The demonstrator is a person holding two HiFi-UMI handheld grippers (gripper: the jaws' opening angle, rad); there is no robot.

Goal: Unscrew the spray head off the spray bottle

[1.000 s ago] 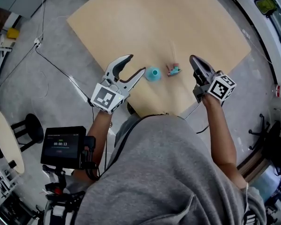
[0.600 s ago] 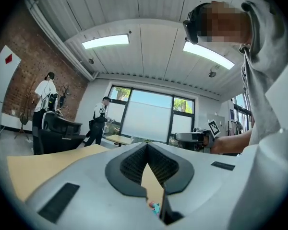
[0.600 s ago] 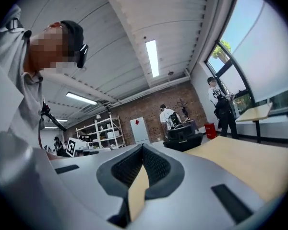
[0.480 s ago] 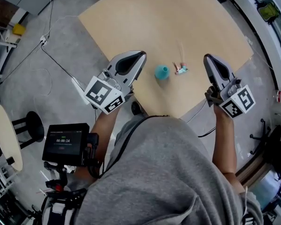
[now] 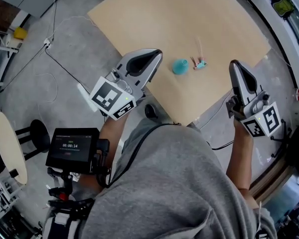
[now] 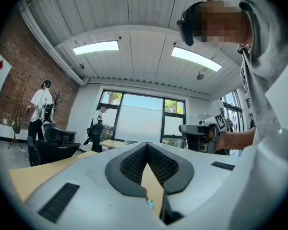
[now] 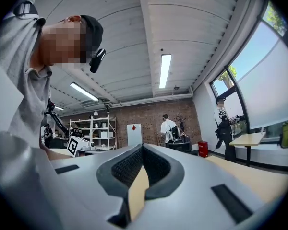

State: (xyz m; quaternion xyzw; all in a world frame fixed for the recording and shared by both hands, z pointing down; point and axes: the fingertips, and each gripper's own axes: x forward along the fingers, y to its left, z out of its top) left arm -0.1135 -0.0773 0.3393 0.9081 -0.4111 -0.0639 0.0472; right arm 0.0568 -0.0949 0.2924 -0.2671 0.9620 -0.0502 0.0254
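**Both grippers closed and empty, spray head off the bottle**

Nearest me, the person in the grey top (image 5: 179,183) holds a tool in each hand at the near edge of the tan table (image 5: 189,14). The left gripper (image 5: 158,54) has its jaws pressed together with nothing between them. The right gripper (image 5: 234,62) is likewise closed on nothing. Beyond their tips, the teal spray bottle (image 5: 180,66) sits on the table between the two grippers. The spray head (image 5: 200,63) lies just beside it, separate, on the right gripper's side.
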